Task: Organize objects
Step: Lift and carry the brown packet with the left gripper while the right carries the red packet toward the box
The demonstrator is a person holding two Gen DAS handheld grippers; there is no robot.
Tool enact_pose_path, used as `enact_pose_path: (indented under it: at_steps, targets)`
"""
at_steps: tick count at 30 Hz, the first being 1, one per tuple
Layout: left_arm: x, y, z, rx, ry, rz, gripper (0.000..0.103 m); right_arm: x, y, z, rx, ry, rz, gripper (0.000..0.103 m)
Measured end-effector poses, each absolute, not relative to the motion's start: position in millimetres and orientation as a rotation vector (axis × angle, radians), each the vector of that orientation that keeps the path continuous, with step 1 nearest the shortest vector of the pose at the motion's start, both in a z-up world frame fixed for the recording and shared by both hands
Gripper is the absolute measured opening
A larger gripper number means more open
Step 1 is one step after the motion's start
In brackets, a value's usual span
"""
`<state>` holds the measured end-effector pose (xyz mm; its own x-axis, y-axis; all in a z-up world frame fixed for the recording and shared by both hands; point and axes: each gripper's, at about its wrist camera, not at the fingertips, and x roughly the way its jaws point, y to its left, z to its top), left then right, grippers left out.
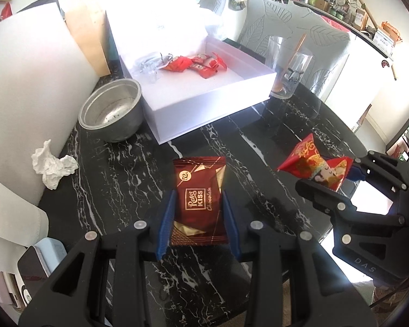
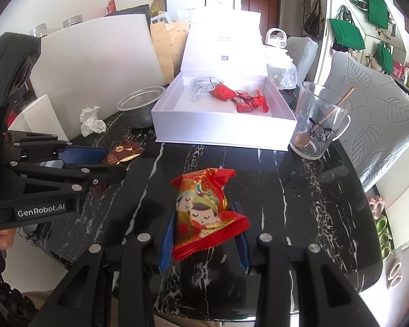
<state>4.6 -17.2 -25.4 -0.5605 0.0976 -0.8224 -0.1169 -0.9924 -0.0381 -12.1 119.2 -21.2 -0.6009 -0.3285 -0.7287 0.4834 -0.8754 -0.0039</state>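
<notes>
Above the black marble worktop (image 1: 117, 169), the left hand-held gripper (image 1: 198, 219) is closed on a dark red chocolate packet (image 1: 199, 199), and the right hand-held gripper (image 2: 204, 234) is closed on a red snack packet (image 2: 204, 209). Both packets are off the worktop, in front of the open white box (image 2: 220, 128), where red candies (image 2: 240, 98) lie

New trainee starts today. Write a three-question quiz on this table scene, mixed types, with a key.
1. True or false: the left gripper holds a chocolate packet.
2. What does the right gripper hold? A) tissue B) red snack packet C) spoon
3. Fill in: the red candies lie inside the white ____.

Key: 1 true. 2 B, the red snack packet. 3 box.
</notes>
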Motion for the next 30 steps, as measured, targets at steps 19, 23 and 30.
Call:
enact_pose_path:
  at_steps: [19, 23, 30]
  targets:
    - [-19.2, -12.4, 13.0, -1.319, 0.092, 2.684, 0.033, -37.3, 111.9, 10.2, 0.986, 0.275, -2.456, 0.038]
    - [-32.1, -14.6, 17.4, -1.317, 0.101, 2.677, 0.033, -52.4, 109.1, 13.6, 0.984, 0.28, -2.45, 0.038]
    - [-60.6, -20.2, 24.2, -1.31, 0.106, 2.679, 0.033, -80.8, 103.1, 20.6, 0.972, 0.298, -2.437, 0.038]
